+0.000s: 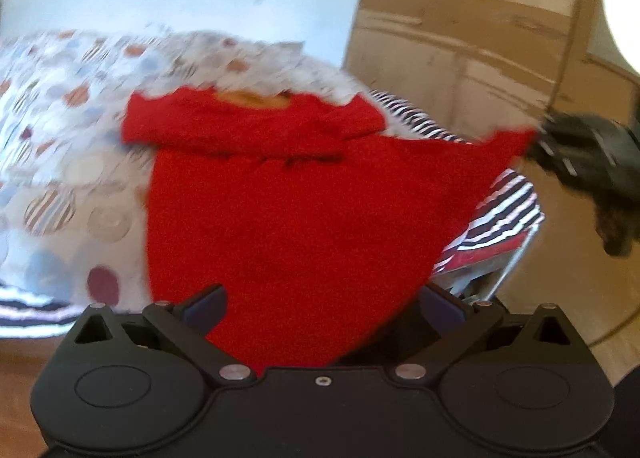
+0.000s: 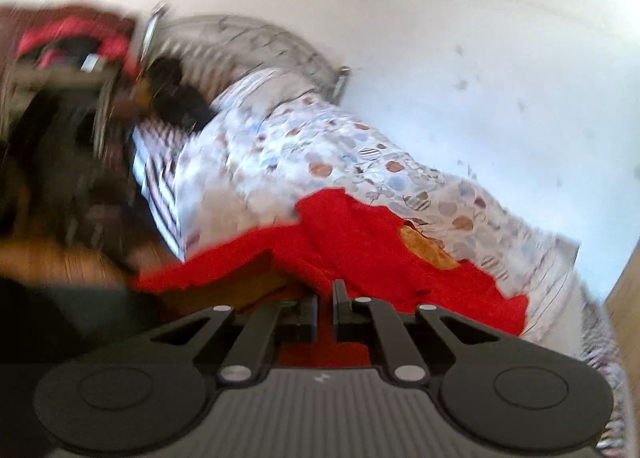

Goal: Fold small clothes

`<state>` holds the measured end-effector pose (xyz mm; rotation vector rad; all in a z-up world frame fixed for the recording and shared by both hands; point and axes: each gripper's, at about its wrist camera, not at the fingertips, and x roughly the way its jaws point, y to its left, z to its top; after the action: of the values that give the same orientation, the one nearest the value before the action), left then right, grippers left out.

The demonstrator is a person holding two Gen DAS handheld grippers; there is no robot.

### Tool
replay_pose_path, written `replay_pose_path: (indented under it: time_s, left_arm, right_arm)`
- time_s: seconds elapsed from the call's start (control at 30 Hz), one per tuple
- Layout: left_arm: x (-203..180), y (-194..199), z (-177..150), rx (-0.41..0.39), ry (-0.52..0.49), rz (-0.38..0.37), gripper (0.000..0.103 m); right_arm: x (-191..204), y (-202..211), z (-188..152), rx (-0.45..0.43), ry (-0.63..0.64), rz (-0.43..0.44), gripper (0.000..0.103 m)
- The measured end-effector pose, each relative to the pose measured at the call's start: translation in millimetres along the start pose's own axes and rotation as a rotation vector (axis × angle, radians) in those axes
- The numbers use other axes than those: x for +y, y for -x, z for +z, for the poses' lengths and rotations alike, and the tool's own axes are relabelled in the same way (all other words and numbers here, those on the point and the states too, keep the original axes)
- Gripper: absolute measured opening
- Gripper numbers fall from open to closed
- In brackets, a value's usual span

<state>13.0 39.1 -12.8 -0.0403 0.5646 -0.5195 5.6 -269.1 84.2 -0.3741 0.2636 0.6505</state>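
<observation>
We are holding the red garment [image 1: 280, 218] at the bottom centre of the left view; our left gripper [image 1: 320, 310] is standing wide, the cloth draping between its fingers, so whether it is pinching we cannot tell; our right gripper [image 2: 325, 308] is nearly closed on a red edge at lower centre; folding is looking barely begun, sleeves doubled over, body unfolded; the fabric is looking soft and fleecy; beyond, the dotted bedspread [image 1: 60, 106] is lying rumpled.
</observation>
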Motion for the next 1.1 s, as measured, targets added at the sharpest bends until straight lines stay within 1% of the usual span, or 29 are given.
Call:
replay_pose_path:
  time_s: [0.07,0.2,0.27,0.37,0.5,0.57,0.67,0.73,0.77,0.83,0.9,0.97,1.07,1.1]
  left_arm:
    - [-8,0,-2,-0.021,-0.033,-0.005,0.102]
    - [-21,-7,-5,-0.04,-0.08,0.016,0.102]
    - [-28,-13,-6,-0.054,-0.098,0.031,0.102]
    - [-36,-27,-9,-0.059,-0.137,0.055,0.102]
    - [-37,-52,-15,-0.044,-0.185,0.147,0.102]
    - [-35,-62,-18,-0.017,-0.204,0.22,0.102]
    - [-31,-67,-20,-0.02,-0.214,0.319,0.101]
    - [-30,-65,-22,-0.03,-0.233,0.353,0.101]
    - [-29,-66,-23,-0.023,-0.252,0.371,0.101]
    - [-27,-72,-27,0.016,-0.295,0.405,0.101]
    - [-25,-80,-31,0.061,-0.325,0.427,0.095]
    - [-23,-85,-34,0.087,-0.337,0.437,0.086]
    - [-20,-83,-35,0.082,-0.338,0.428,0.075]
    - [-20,-81,-36,0.071,-0.345,0.431,0.065]
  right_arm:
    - [-15,-11,23,-0.006,-0.064,0.016,0.007]
    - [-29,-27,51,-0.042,-0.155,0.031,0.007]
    - [-38,-34,62,-0.067,-0.209,0.033,0.007]
    - [-42,-45,70,-0.101,-0.25,0.017,0.007]
    - [-54,-58,83,-0.135,-0.296,0.004,0.007]
    - [-56,-61,87,-0.146,-0.306,-0.006,0.007]
    - [-61,-64,90,-0.156,-0.323,-0.016,0.007]
    - [-62,-64,91,-0.157,-0.331,-0.018,0.007]
    - [-61,-64,90,-0.158,-0.33,-0.02,0.007]
    - [-61,-65,91,-0.158,-0.328,-0.023,0.007]
    - [-60,-66,90,-0.158,-0.331,-0.023,0.007]
    - [-60,-66,91,-0.158,-0.331,-0.025,0.007]
    - [-60,-65,89,-0.158,-0.334,-0.031,0.007]
    - [-60,-63,87,-0.158,-0.336,-0.035,0.007]
